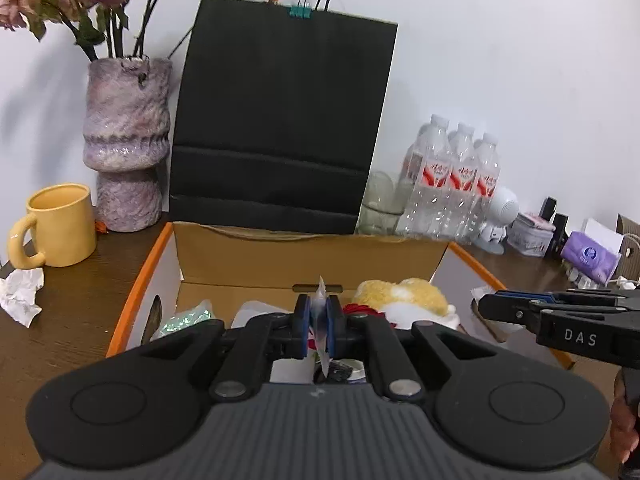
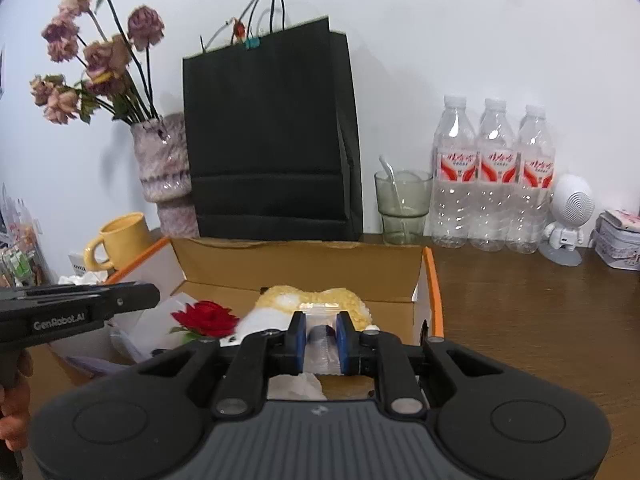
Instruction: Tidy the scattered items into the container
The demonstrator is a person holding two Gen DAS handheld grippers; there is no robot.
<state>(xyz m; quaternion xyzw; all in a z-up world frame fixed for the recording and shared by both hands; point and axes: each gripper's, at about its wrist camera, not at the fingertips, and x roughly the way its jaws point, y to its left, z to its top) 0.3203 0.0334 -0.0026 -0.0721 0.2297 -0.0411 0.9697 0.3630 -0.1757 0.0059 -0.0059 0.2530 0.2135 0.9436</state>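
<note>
Left wrist view: cardboard box [image 1: 304,256], flaps raised, lies directly beyond and beneath both grippers, already holding a yellow plush [image 1: 404,294] at far right and a red rose [image 2: 208,317] at centre. Left gripper [image 1: 319,322] is pinched on a thin clear packet [image 1: 321,312] held edge-on, long axis vertical, tip pointing up, right over the box interior. Right gripper [image 2: 322,344], beside it to the right, is clamped on a clear plastic bag [image 2: 320,346], also above the box; its orientation cannot be told. Release downward would likely suffice. A crumpled tissue [image 1: 22,294] remains outside, near left.
</note>
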